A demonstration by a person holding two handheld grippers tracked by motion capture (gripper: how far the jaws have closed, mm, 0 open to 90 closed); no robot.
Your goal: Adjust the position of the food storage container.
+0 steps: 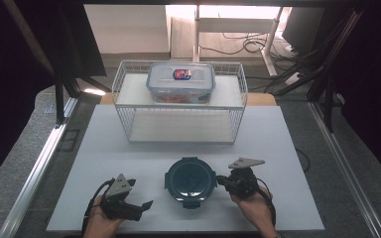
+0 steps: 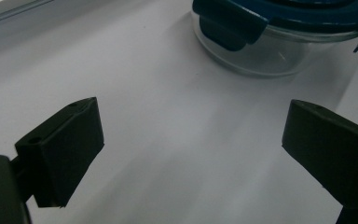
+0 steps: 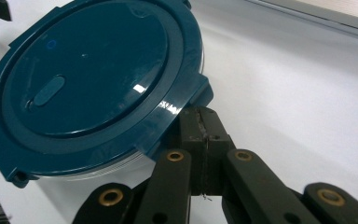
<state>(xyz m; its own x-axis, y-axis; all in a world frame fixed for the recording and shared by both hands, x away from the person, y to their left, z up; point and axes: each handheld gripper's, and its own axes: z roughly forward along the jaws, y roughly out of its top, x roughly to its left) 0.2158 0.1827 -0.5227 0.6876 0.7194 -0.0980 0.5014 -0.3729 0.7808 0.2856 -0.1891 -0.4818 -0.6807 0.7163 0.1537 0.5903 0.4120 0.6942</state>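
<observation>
A round glass container with a dark blue clip-on lid (image 1: 191, 179) stands near the front of the white table (image 1: 129, 153). My right gripper (image 1: 222, 180) is at its right side with the jaws pressed flat together and nothing between them. In the right gripper view the tips of that gripper (image 3: 205, 116) sit right against the lid's (image 3: 88, 79) side latch; whether they press on it I cannot tell. My left gripper (image 1: 140, 194) rests to the left of the container, clear of it. Its jaws (image 2: 193, 135) stand wide open over bare table, with the container (image 2: 270, 42) ahead of them.
A white wire rack (image 1: 178, 111) stands across the middle of the table behind the container. On its top shelf sits a rectangular clear box with a blue-grey lid (image 1: 181, 82). Metal frame rails (image 1: 39, 163) run along both table sides.
</observation>
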